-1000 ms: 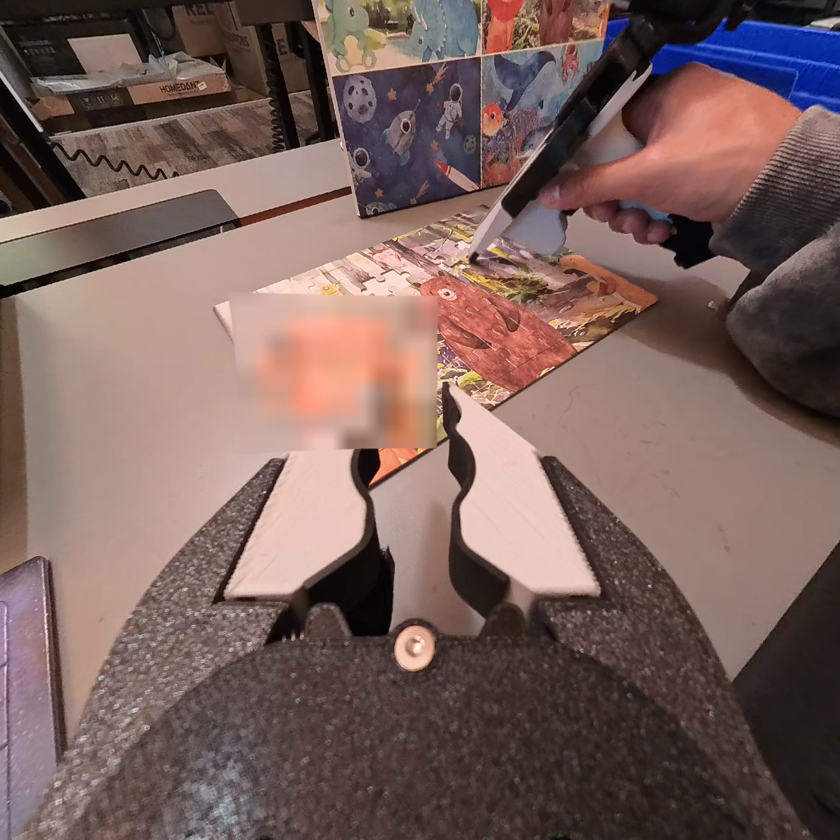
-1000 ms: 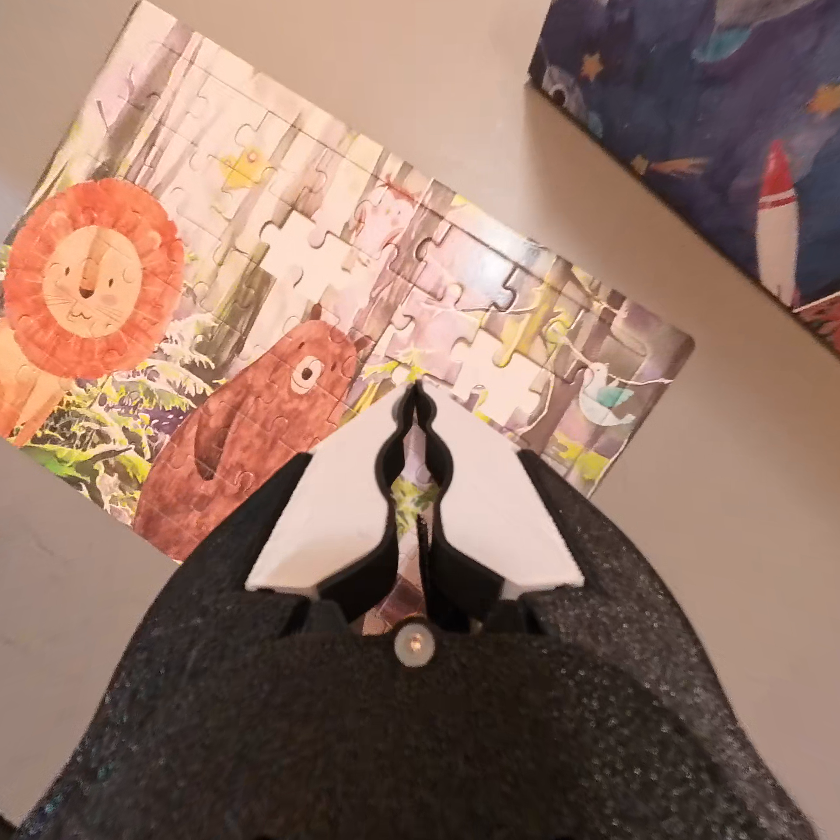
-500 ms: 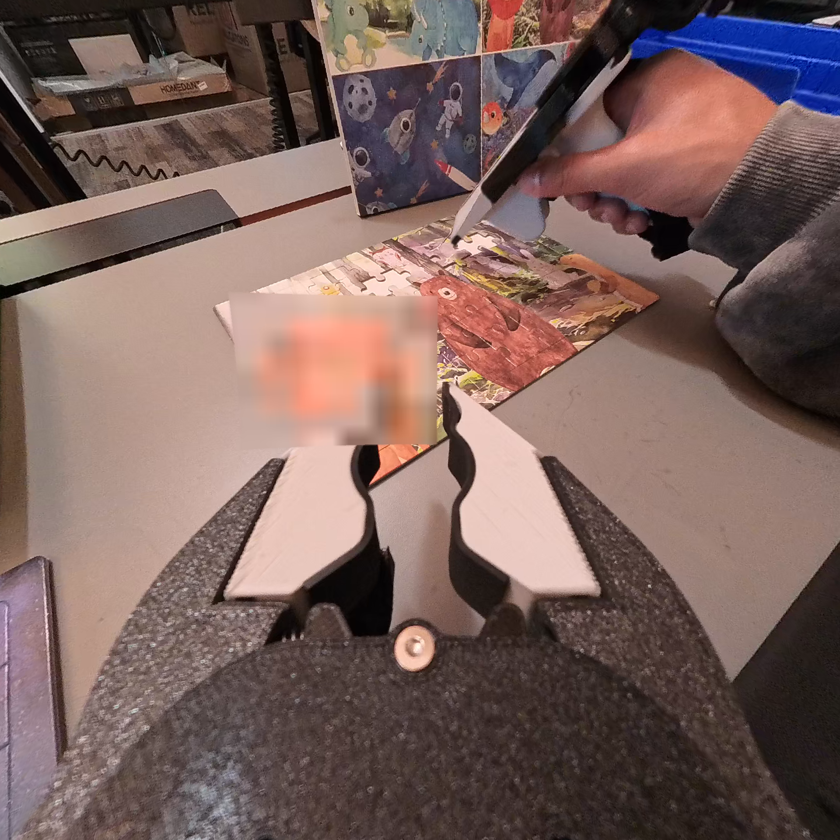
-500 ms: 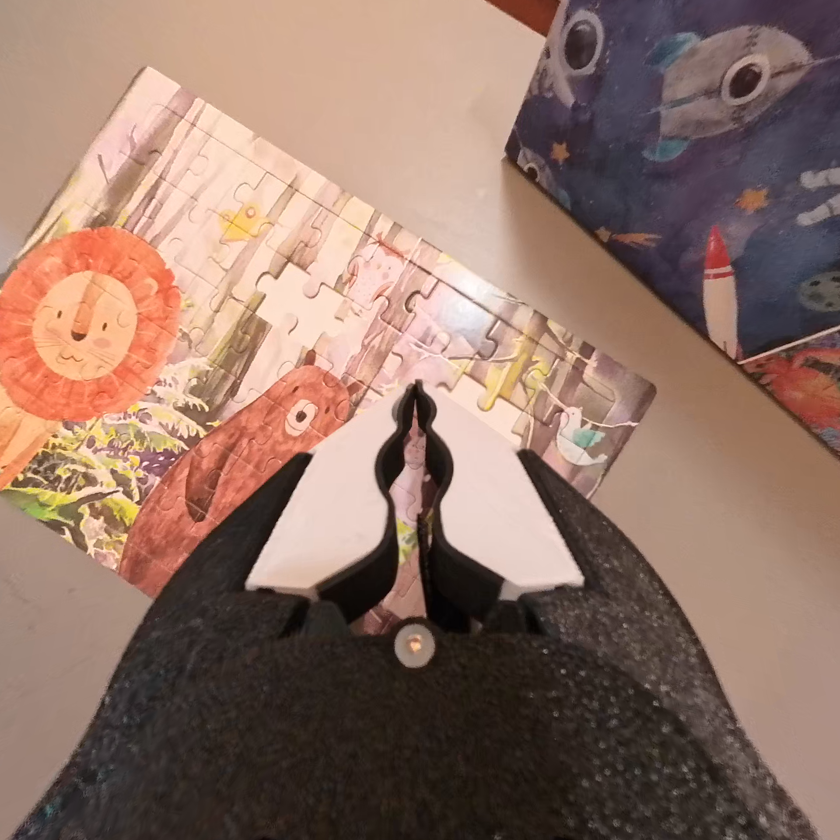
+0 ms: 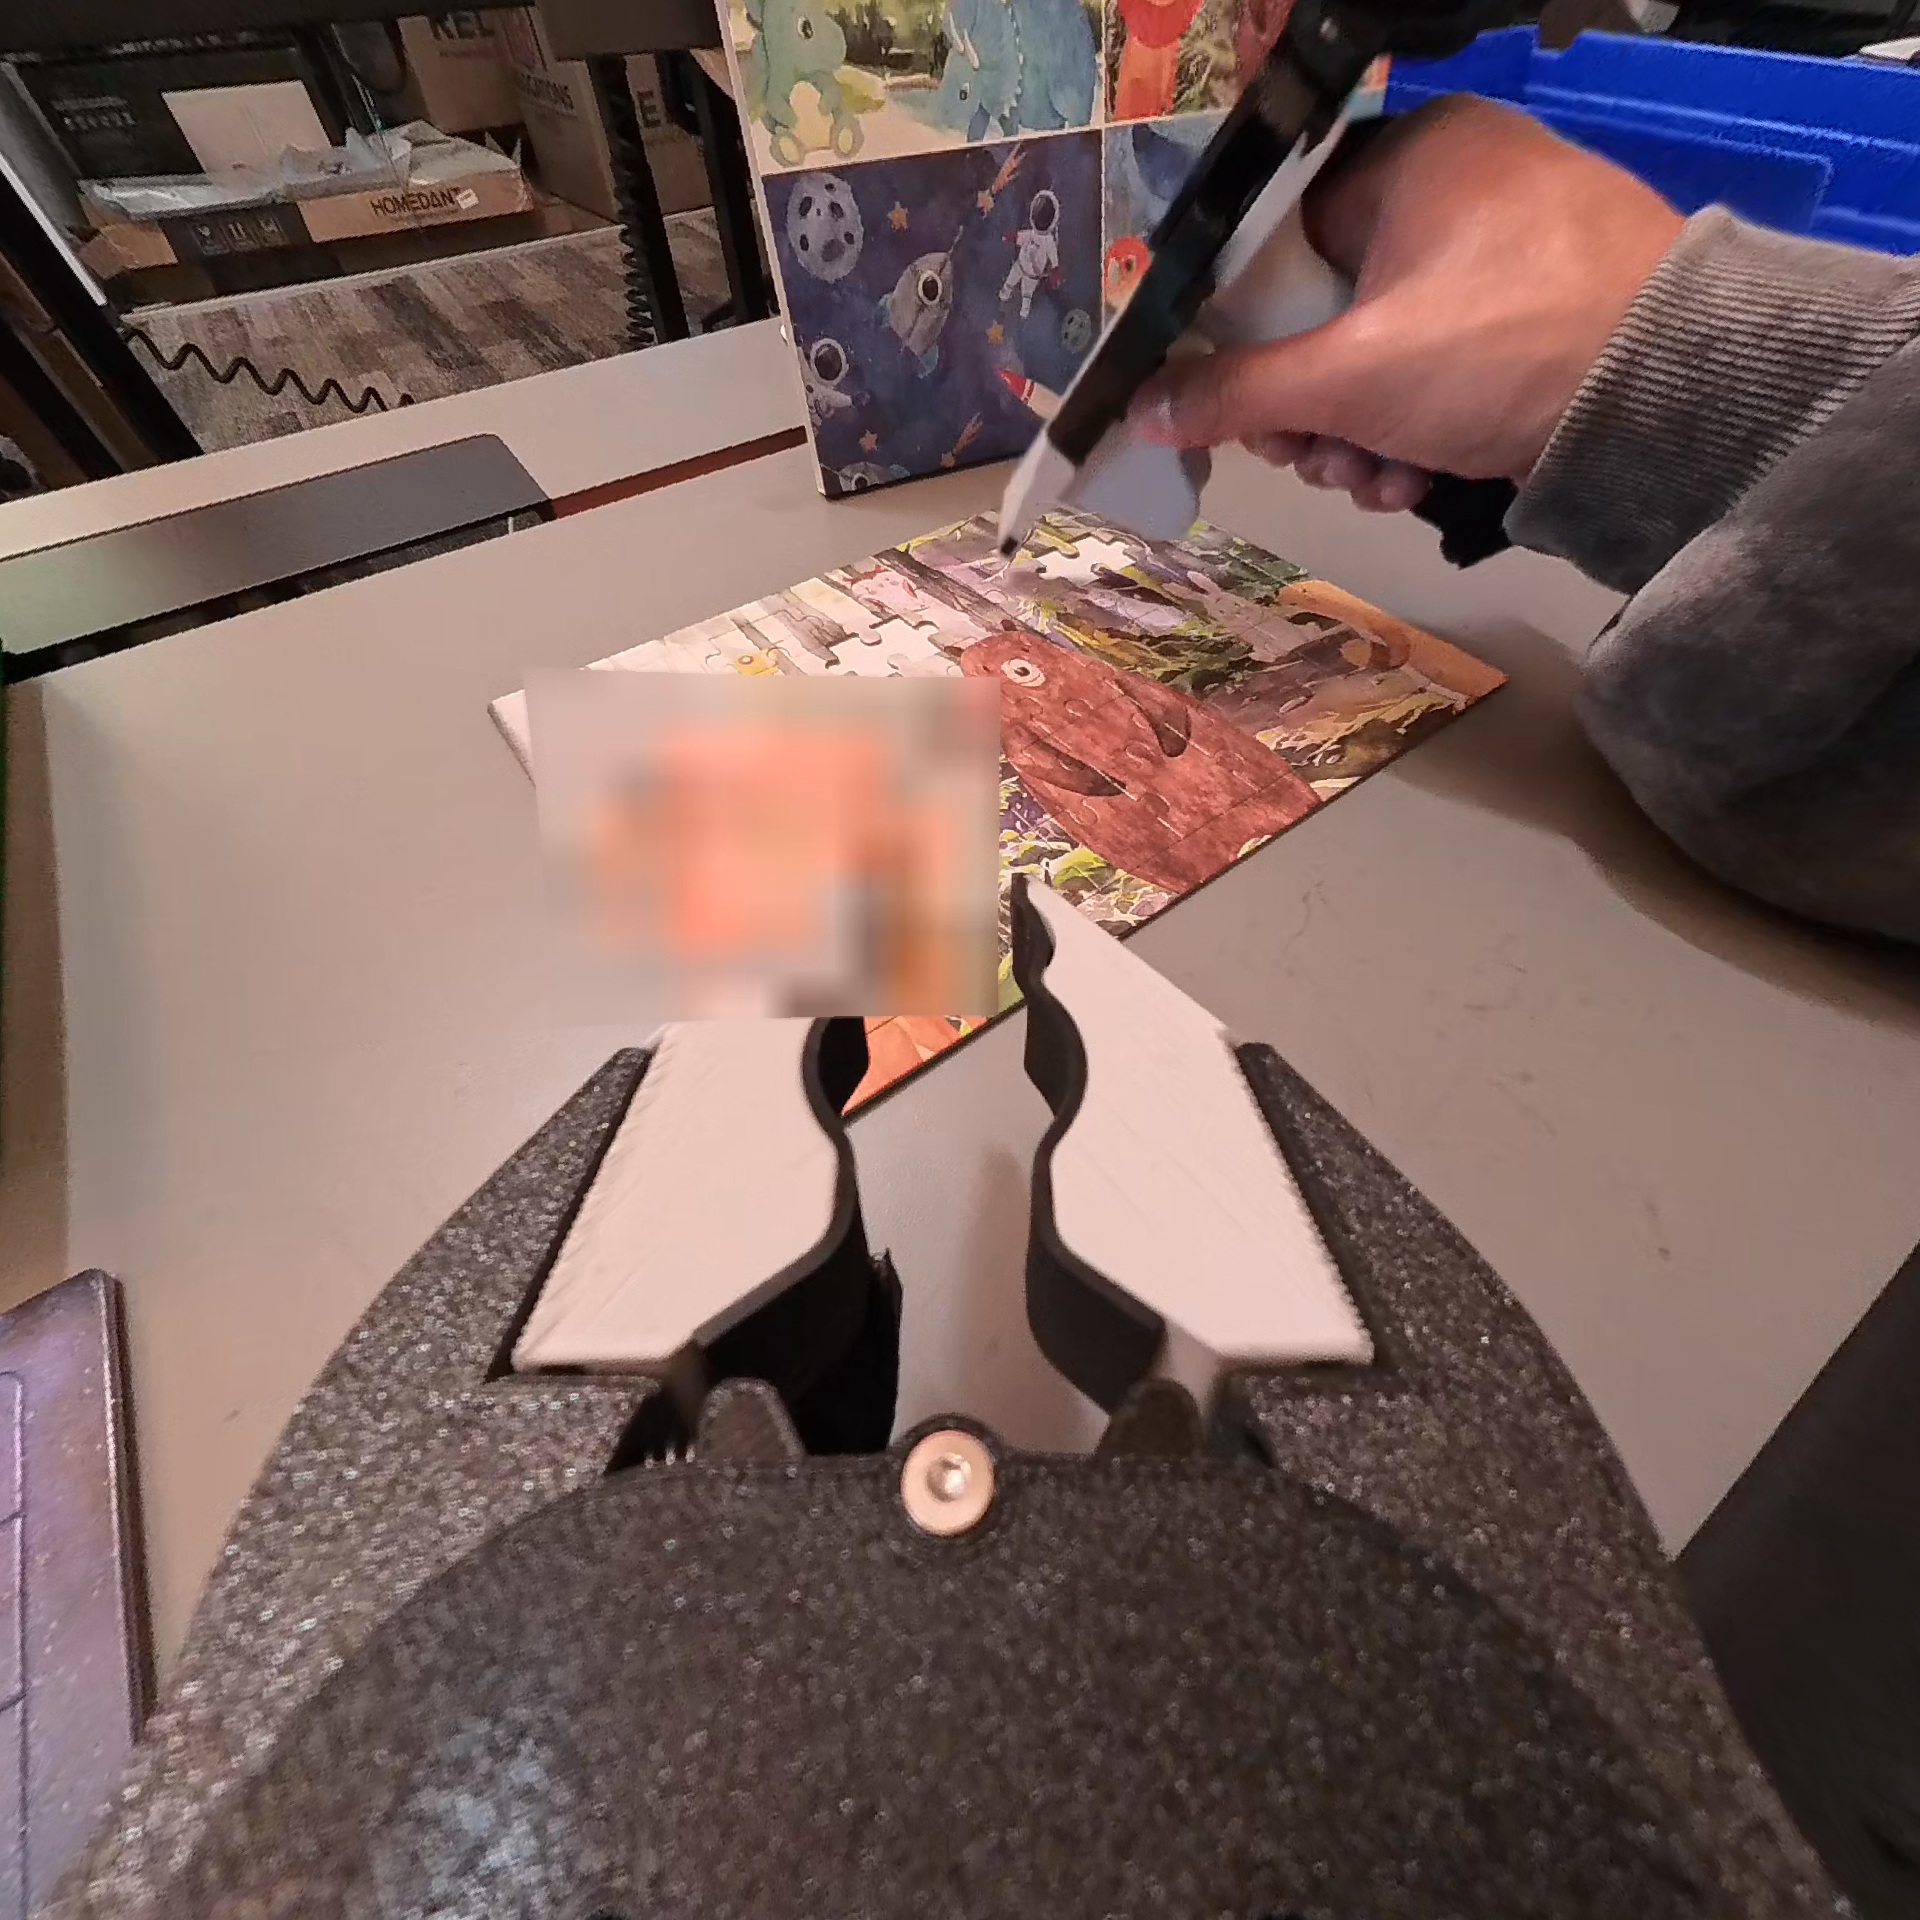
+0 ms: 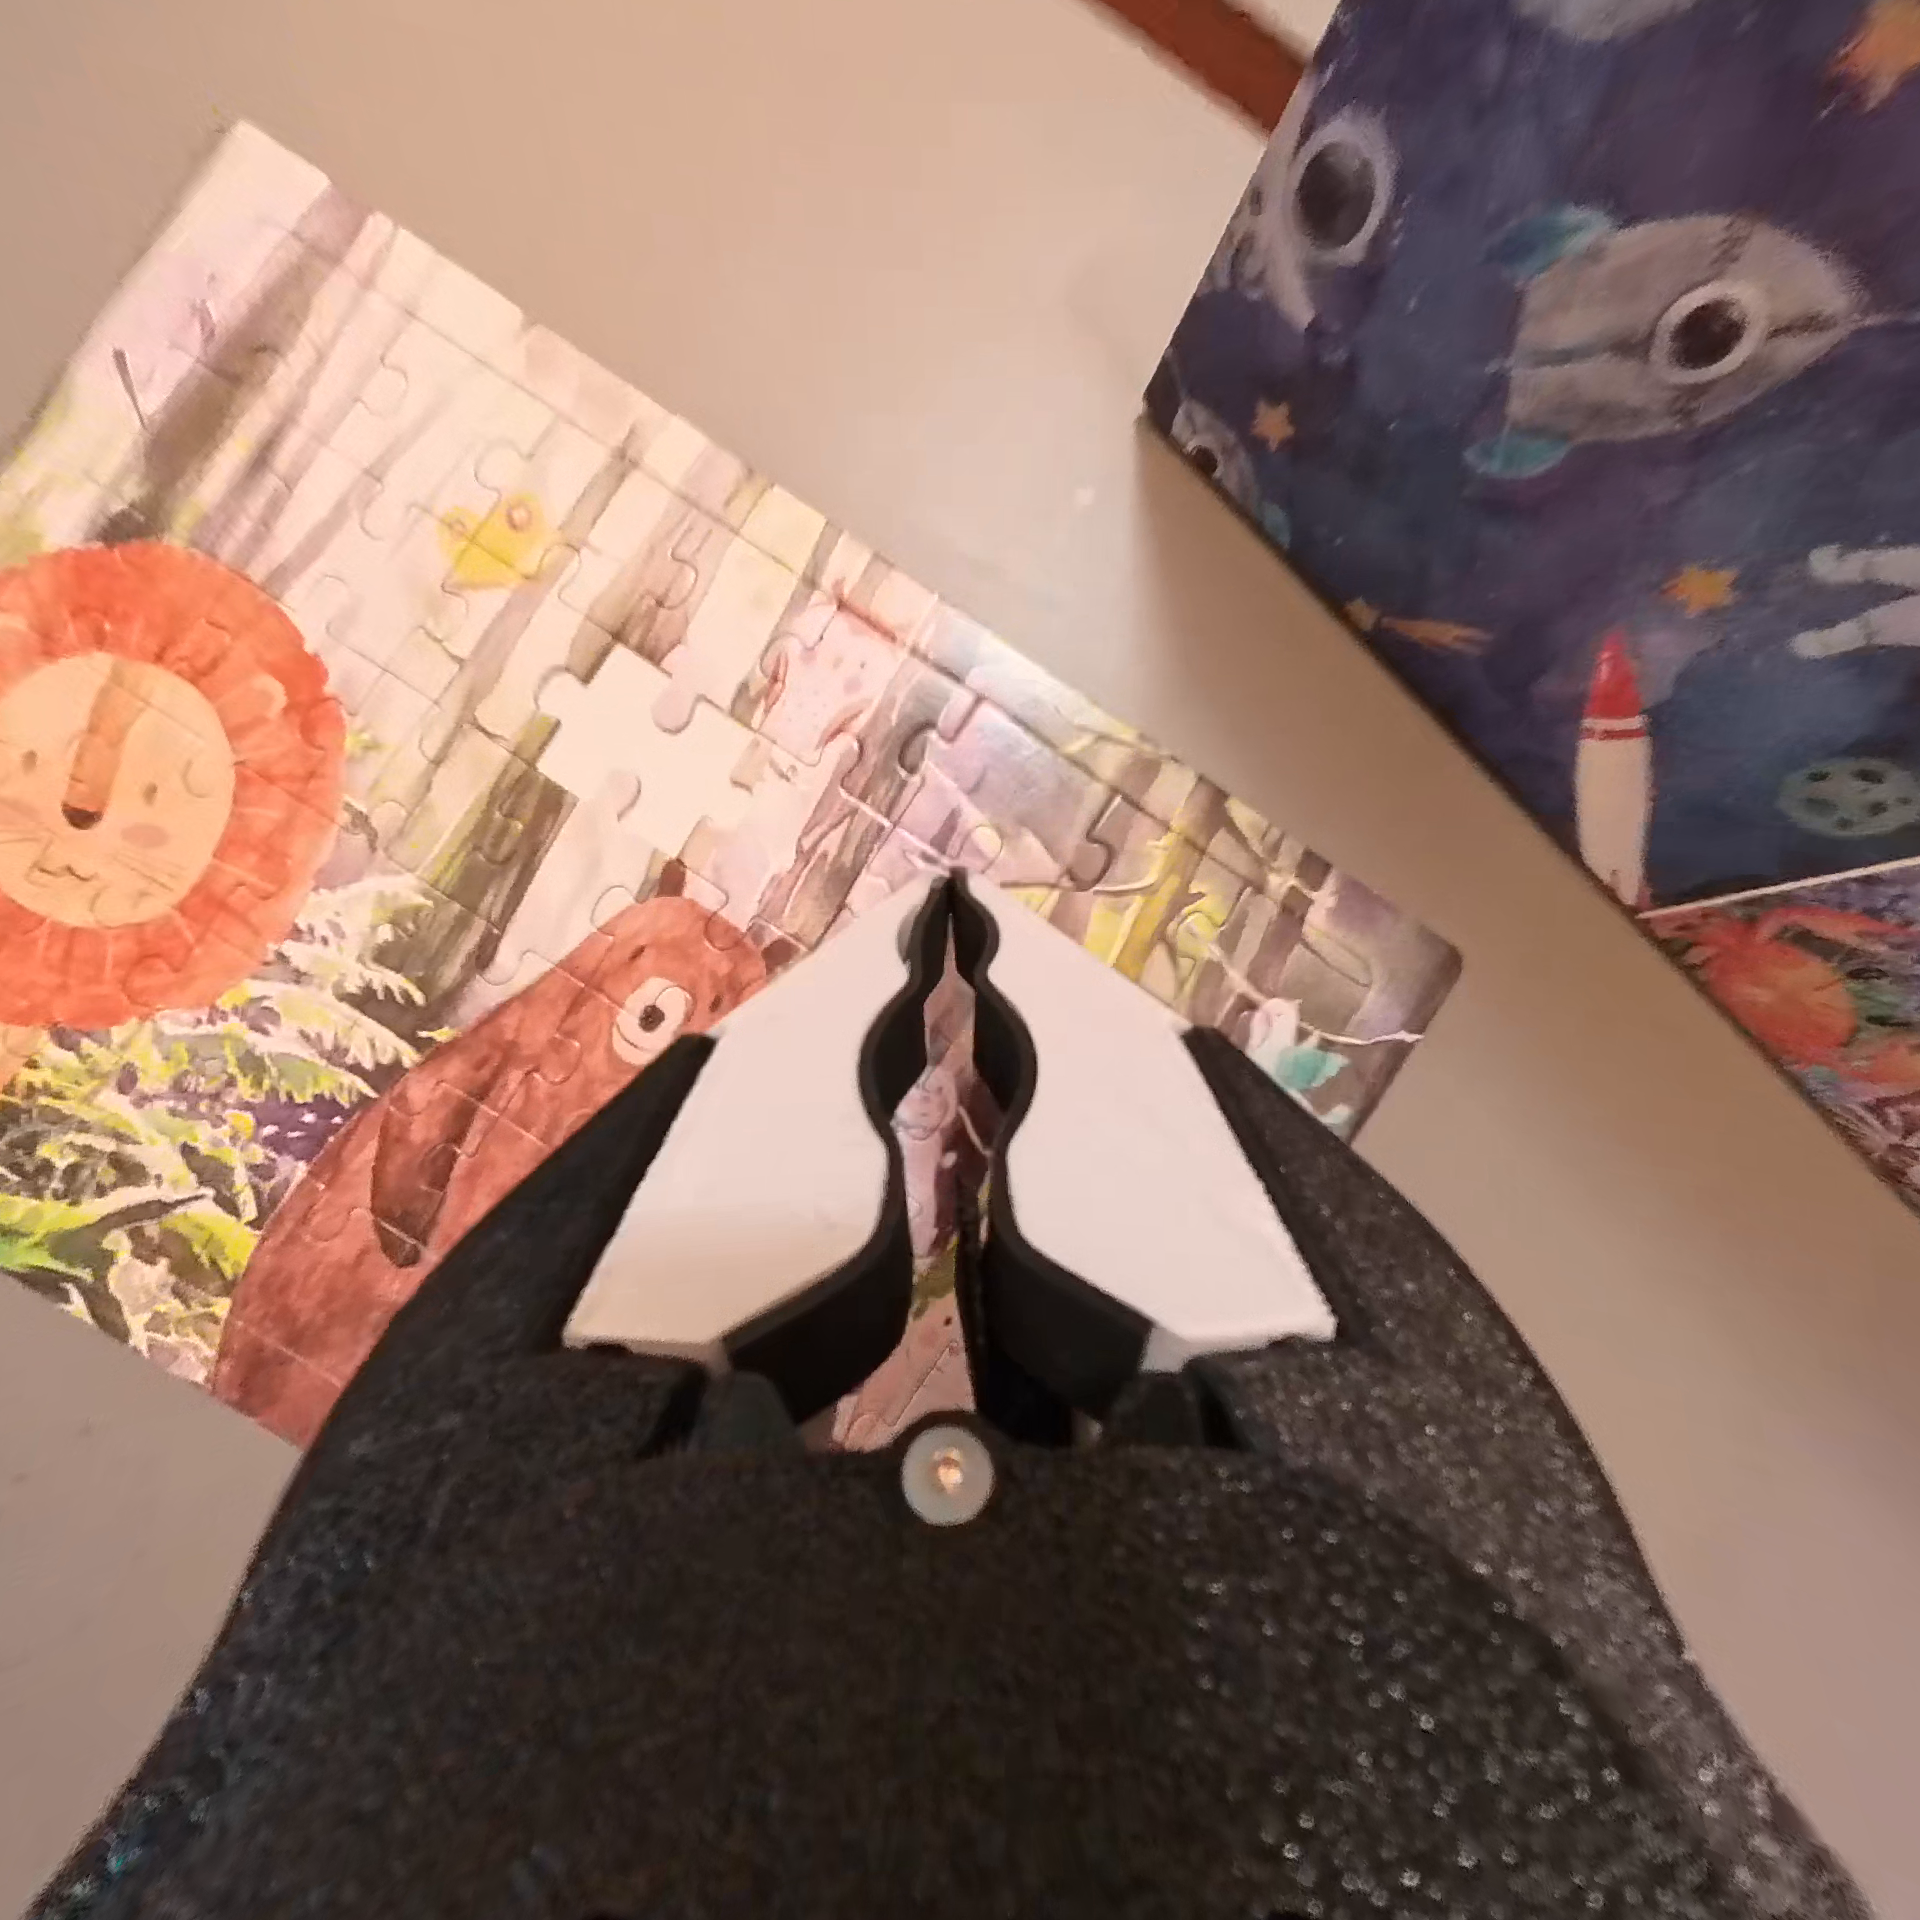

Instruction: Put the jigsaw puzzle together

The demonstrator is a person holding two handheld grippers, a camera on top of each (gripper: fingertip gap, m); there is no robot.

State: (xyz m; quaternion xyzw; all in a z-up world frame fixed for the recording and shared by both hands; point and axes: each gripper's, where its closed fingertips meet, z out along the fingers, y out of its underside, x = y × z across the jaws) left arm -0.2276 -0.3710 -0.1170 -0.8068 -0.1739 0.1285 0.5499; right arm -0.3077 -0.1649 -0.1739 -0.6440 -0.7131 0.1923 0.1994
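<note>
Lifting clear of the puzzle [image 6: 727, 675], the right gripper [image 6: 951, 894] has risen since a second ago, fingers closed on nothing I can see, so the pressing looks done. The puzzle lies flat on the table [image 5: 260, 831], two white gaps unfilled: more pieces are needed, none in sight. The left gripper [image 5: 935, 935] stays parked near the puzzle's corner, fingers apart, empty. The box [image 6: 1610, 468] stands just beyond, crowding the far edge.

1. The left wrist view is looking low and forward across the table [image 5: 312, 935], from well back, toward the puzzle [image 5: 1143, 769] and box [image 5: 935, 312]
2. The right wrist view is looking steeply down, close over the puzzle [image 6: 436, 644]
3. Both are sharing puzzle and box [image 6: 1662, 520]
</note>
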